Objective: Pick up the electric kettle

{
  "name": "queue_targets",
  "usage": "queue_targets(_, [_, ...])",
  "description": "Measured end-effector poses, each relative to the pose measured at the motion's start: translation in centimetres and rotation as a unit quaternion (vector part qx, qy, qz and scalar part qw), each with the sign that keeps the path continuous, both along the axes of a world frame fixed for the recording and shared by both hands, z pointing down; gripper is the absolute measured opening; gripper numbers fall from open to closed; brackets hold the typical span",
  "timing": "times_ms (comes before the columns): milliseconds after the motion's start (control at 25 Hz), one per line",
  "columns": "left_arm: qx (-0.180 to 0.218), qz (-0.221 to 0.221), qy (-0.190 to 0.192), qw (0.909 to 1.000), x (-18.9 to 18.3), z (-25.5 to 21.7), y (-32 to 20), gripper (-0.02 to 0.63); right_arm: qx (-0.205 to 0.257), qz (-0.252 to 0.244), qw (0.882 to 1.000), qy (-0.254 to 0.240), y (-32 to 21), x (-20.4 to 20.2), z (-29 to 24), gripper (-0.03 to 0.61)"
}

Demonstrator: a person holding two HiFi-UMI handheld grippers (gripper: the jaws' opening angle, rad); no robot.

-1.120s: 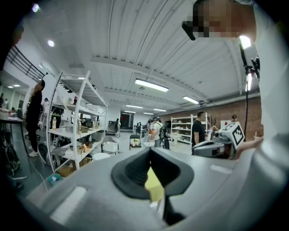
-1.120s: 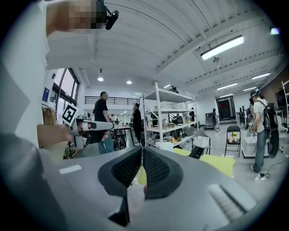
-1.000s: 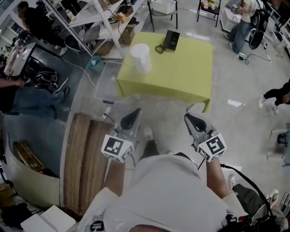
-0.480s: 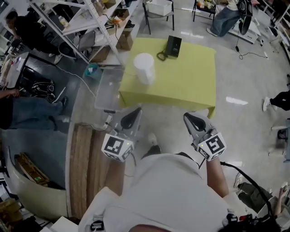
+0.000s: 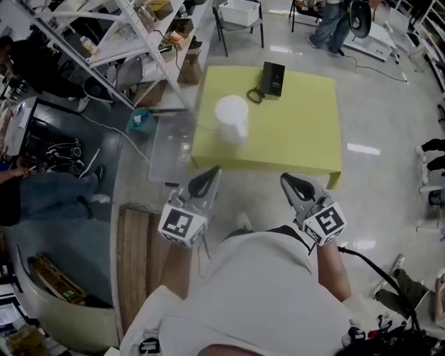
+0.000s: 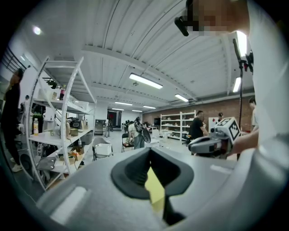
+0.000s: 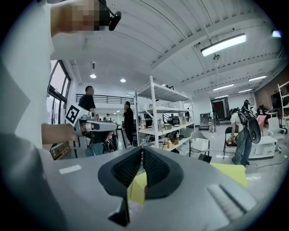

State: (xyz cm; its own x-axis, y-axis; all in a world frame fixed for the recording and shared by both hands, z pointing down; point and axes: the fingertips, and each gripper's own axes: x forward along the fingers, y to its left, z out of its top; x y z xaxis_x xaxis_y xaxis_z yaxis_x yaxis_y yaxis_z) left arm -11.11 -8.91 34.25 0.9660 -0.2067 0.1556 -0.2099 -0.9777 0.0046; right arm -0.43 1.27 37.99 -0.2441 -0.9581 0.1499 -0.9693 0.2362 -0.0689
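Note:
The white electric kettle (image 5: pixel 231 118) stands upright on the near-left part of the yellow table (image 5: pixel 299 132). Its black base (image 5: pixel 271 78) with a cord lies at the table's far edge. My left gripper (image 5: pixel 211 173) hovers just before the table's near edge, short of the kettle, jaws shut and empty. Level with it to the right, my right gripper (image 5: pixel 287 180) is also shut with nothing in it. In the gripper views the left gripper's (image 6: pixel 150 155) and right gripper's (image 7: pixel 141 155) pads meet, with only yellow tabletop showing below them; the kettle is hidden there.
A clear plastic bin (image 5: pixel 170 146) sits on the floor against the table's left side. White metal shelving (image 5: pixel 139 31) runs along the far left. A wooden pallet (image 5: pixel 138 257) lies near left. A chair with a white box (image 5: pixel 240 12) and standing people are beyond the table.
Both grippers have travelled forward together toward the yellow table; the table and kettle now sit nearer and lower in the head view. The jaws stayed shut.

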Motion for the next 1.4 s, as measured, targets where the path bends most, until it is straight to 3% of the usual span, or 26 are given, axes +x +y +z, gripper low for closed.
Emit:
queue_targets(360, [-0.013, 0.002, 0.001, 0.9999, -0.5, 1.2, -4.8, 0.005, -0.016, 0.003, 1.000, 0.001, -4.7, -0.3, 1.1, 0.017])
queue_targets(720, [-0.023, -0.029, 0.002, 0.9993, 0.2, 1.6, -7.3, 0.005, -0.030, -0.036, 0.999, 0.001, -8.3, 1.1, 1.6, 0.017])
queue_targets(1120, [-0.033, -0.104, 0.001, 0.9940, 2.5, 3.3, -8.8, 0.005, -0.058, -0.119, 0.991, 0.005, -13.2, 4.6, 4.6, 0.025])
queue_targets(1400, [-0.051, -0.163, 0.003, 0.9854, 3.4, 4.3, -10.6, 0.005, -0.084, -0.172, 0.982, -0.001, -16.7, 6.5, 7.8, 0.037])
